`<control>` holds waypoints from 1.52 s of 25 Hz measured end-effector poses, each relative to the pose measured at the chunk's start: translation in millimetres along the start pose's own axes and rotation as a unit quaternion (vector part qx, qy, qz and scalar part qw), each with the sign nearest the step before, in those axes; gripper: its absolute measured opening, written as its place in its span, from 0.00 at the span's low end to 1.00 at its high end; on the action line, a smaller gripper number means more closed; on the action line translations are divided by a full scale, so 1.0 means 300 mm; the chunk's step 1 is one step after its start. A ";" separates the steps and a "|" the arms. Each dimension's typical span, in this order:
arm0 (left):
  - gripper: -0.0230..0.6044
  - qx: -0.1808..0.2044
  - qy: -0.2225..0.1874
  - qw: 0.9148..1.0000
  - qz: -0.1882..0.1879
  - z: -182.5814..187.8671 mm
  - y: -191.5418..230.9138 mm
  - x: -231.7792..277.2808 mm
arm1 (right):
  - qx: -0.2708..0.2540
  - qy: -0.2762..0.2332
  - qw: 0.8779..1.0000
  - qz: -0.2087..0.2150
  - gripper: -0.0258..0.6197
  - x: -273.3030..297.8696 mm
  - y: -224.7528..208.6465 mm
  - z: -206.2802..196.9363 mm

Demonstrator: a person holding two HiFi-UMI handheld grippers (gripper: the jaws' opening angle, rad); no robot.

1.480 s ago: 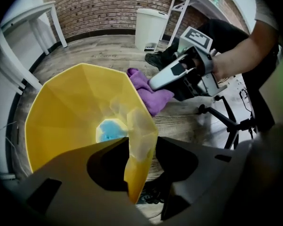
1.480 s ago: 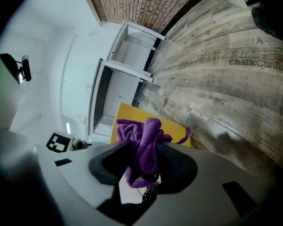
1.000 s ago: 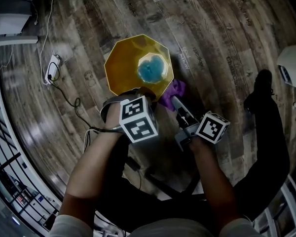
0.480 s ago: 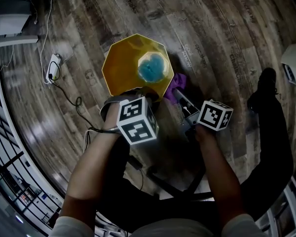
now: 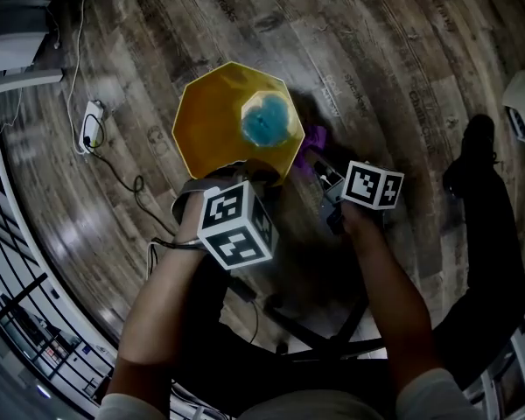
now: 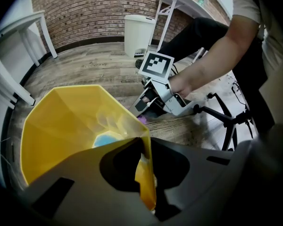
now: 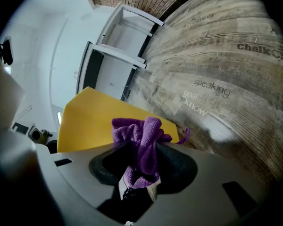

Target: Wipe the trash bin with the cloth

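A yellow trash bin (image 5: 223, 116) with angular sides stands on the wood floor, and a blue patch (image 5: 264, 121) shows at its bottom. My left gripper (image 6: 144, 173) is shut on the bin's near rim (image 6: 146, 145); in the head view it (image 5: 245, 175) sits under its marker cube at the bin's near edge. My right gripper (image 7: 139, 182) is shut on a purple cloth (image 7: 141, 140), which bunches against the bin's yellow outer wall (image 7: 89, 121). In the head view the cloth (image 5: 315, 138) peeks out at the bin's right side, just ahead of the right gripper (image 5: 325, 175).
A white pedal bin (image 6: 139, 34) stands by the brick wall. A power strip with cables (image 5: 92, 121) lies on the floor left of the yellow bin. A black chair base (image 6: 226, 121) and the person's shoe (image 5: 472, 160) are on the right. White table legs (image 6: 19, 55) stand at the left.
My right gripper has gone down along the bin's right outer side with the purple cloth, so less cloth shows from above. The left gripper has kept its hold on the rim.
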State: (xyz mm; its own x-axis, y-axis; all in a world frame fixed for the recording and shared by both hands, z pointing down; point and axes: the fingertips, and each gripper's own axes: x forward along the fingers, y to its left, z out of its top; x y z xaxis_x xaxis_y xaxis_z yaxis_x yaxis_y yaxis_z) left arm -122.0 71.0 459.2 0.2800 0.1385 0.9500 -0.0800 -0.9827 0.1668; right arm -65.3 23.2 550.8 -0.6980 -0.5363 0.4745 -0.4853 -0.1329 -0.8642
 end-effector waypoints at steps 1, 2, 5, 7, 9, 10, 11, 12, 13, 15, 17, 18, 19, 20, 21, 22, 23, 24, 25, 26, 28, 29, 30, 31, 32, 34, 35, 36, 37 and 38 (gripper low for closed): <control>0.07 0.000 0.000 1.000 0.001 0.001 0.002 -0.001 | -0.001 0.003 1.000 -0.005 0.29 0.011 -0.015 -0.001; 0.07 0.000 -0.001 1.000 0.002 0.003 0.004 -0.001 | -0.002 0.006 1.000 -0.009 0.29 0.021 -0.031 -0.002; 0.07 -0.003 -0.004 1.000 0.000 0.007 0.000 0.000 | -0.005 0.016 0.999 -0.027 0.29 0.055 -0.086 -0.008; 0.07 -0.006 -0.005 1.000 -0.001 0.008 -0.001 -0.001 | -0.009 0.027 0.999 -0.039 0.29 0.081 -0.126 -0.014; 0.07 -0.008 -0.006 1.000 -0.001 0.010 -0.001 -0.002 | -0.014 0.039 0.998 -0.052 0.29 0.110 -0.167 -0.017; 0.07 -0.009 -0.006 1.000 -0.002 0.011 -0.001 -0.001 | -0.017 0.044 0.997 -0.058 0.29 0.123 -0.186 -0.017; 0.07 -0.010 -0.007 1.000 -0.003 0.013 -0.001 -0.001 | -0.021 0.050 0.996 -0.064 0.29 0.136 -0.205 -0.015; 0.07 -0.011 -0.008 1.000 -0.004 0.016 -0.002 -0.002 | -0.024 0.055 0.996 -0.070 0.29 0.147 -0.223 -0.013; 0.07 -0.012 -0.009 1.000 -0.005 0.018 -0.004 -0.002 | -0.029 0.061 0.995 -0.076 0.29 0.159 -0.240 -0.011; 0.07 -0.013 -0.010 1.000 -0.005 0.020 -0.004 -0.003 | -0.038 0.071 0.993 -0.086 0.29 0.182 -0.269 -0.008; 0.07 -0.012 -0.011 1.000 -0.002 0.020 -0.002 -0.003 | -0.050 0.079 0.991 -0.095 0.29 0.205 -0.293 -0.005; 0.07 -0.012 -0.011 1.000 -0.001 0.019 -0.002 -0.002 | -0.055 0.083 0.990 -0.099 0.29 0.214 -0.303 -0.004; 0.07 -0.013 -0.011 1.000 0.000 0.018 -0.002 -0.002 | -0.060 0.086 0.989 -0.102 0.29 0.222 -0.312 -0.004; 0.07 -0.013 -0.012 1.000 0.000 0.018 -0.004 -0.002 | -0.064 0.089 0.988 -0.105 0.29 0.229 -0.321 -0.005; 0.07 -0.014 -0.012 1.000 -0.001 0.018 -0.005 -0.002 | -0.067 0.092 0.988 -0.109 0.29 0.236 -0.330 -0.006; 0.07 -0.015 -0.013 1.000 -0.002 0.018 -0.007 -0.002 | -0.070 0.095 0.987 -0.112 0.29 0.242 -0.338 -0.007; 0.07 -0.016 -0.013 1.000 -0.003 0.019 -0.009 -0.001 | -0.073 0.097 0.986 -0.116 0.29 0.249 -0.347 -0.007; 0.07 -0.017 -0.014 1.000 -0.003 0.019 -0.011 0.001 | -0.076 0.099 0.985 -0.120 0.29 0.255 -0.356 -0.005; 0.08 -0.018 -0.015 1.000 -0.003 0.018 -0.012 0.004 | -0.079 0.099 0.984 -0.124 0.29 0.261 -0.364 -0.004; 0.08 -0.021 -0.016 1.000 -0.003 0.017 -0.012 0.005 | -0.081 0.099 0.984 -0.126 0.29 0.266 -0.368 -0.001; 0.08 -0.027 -0.018 0.999 -0.003 0.015 -0.008 0.006 | -0.084 0.099 0.983 -0.130 0.29 0.274 -0.370 0.003; 0.08 -0.030 -0.019 0.999 -0.003 0.013 -0.005 0.006 | -0.085 0.099 0.983 -0.132 0.29 0.275 -0.371 0.003; 0.08 -0.031 -0.018 0.999 -0.003 0.012 -0.005 0.006 | -0.085 0.100 0.982 -0.134 0.29 0.275 -0.371 0.002; 0.08 -0.032 -0.017 0.999 -0.004 0.010 -0.006 0.006 | -0.085 0.100 0.982 -0.137 0.29 0.274 -0.372 0.001; 0.08 -0.034 -0.016 0.999 -0.006 0.009 -0.007 0.006 | -0.085 0.101 0.981 -0.141 0.29 0.270 -0.372 0.000; 0.08 -0.040 -0.015 0.999 -0.008 0.010 -0.007 0.006 | -0.090 0.101 0.980 -0.148 0.29 0.258 -0.365 0.004; 0.08 -0.044 -0.016 0.999 -0.008 0.012 -0.006 0.007 | -0.092 0.099 0.979 -0.150 0.29 0.249 -0.358 0.010; 0.08 -0.048 -0.017 0.999 -0.009 0.015 -0.004 0.009 | -0.092 0.095 0.980 -0.149 0.29 0.238 -0.350 0.018; 0.08 -0.051 -0.018 0.998 -0.009 0.018 -0.002 0.011 | -0.090 0.090 0.981 -0.147 0.29 0.225 -0.340 0.025; 0.08 -0.054 -0.019 0.998 -0.010 0.021 -0.002 0.012 | -0.087 0.084 0.982 -0.144 0.29 0.211 -0.328 0.031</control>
State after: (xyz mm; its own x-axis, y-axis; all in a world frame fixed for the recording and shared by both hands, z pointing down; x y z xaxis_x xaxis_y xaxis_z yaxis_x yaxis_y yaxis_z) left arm -114.9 71.3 461.0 0.3184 0.1519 0.9357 -0.1764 -0.9604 0.2159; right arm -56.8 -5.3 664.3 -0.5882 -0.3501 0.7290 -0.7483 -0.1061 -0.6548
